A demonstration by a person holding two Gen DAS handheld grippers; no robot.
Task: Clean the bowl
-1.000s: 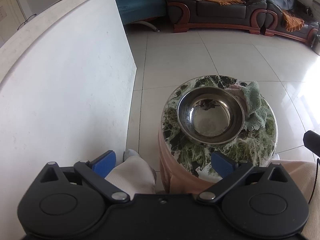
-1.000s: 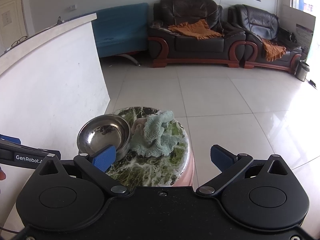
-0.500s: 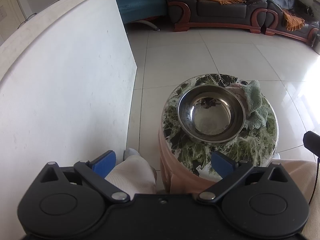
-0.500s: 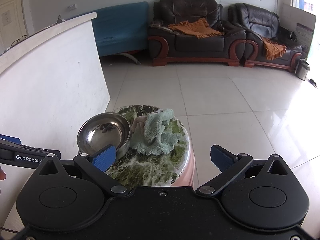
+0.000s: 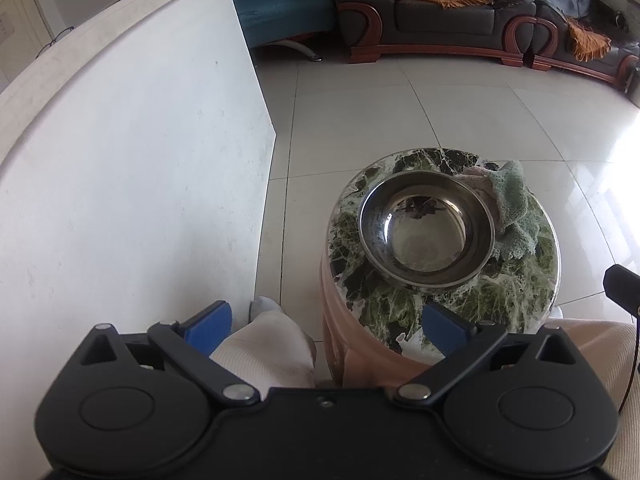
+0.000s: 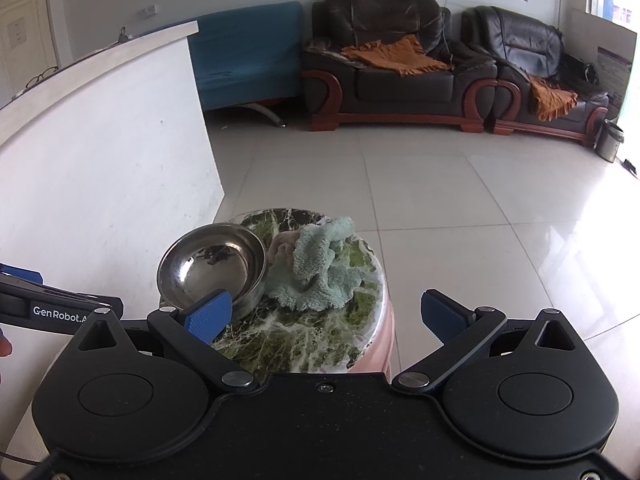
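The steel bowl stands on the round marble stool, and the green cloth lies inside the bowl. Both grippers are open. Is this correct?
Not quite. The green cloth lies beside the steel bowl on the marble stool, not inside it; the left wrist view shows the bowl empty. The rest is right: the left gripper and right gripper are open.

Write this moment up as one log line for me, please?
stage: approach, nothing held | left gripper: open | right gripper: open | bowl: upright on stool | cloth: bunched, touching bowl
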